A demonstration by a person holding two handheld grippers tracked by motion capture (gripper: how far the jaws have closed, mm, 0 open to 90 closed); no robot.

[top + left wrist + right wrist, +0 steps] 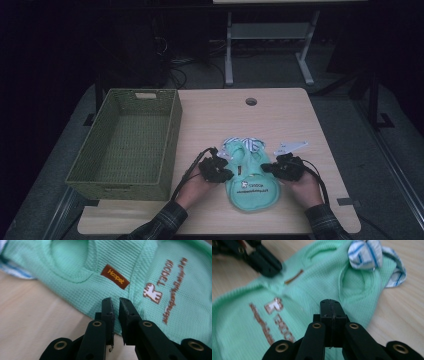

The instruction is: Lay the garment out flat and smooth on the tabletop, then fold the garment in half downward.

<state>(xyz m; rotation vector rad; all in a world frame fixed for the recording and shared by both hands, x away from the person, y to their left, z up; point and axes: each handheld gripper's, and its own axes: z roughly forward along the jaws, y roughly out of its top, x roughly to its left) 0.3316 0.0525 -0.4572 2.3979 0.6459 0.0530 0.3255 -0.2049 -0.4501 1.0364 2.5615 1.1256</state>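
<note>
Lying flat on the tabletop [295, 115], the green garment [75, 287] sits between both grippers: left gripper [116, 305] jaws slightly parted over its edge, right gripper [331, 305] jaws closed, gripping nothing.

Garment: mint-green waffle-knit pet shirt [250, 180], brown print, brown tag [115, 276] lettered orange
Collar: white, blue-striped trim [365, 253]
Basket: olive-green woven basket [100, 172]
Table: pale wooden tabletop [280, 115]

A wooden table [295, 120] carries a green basket [172, 130] and a mint garment [252, 187].
</note>
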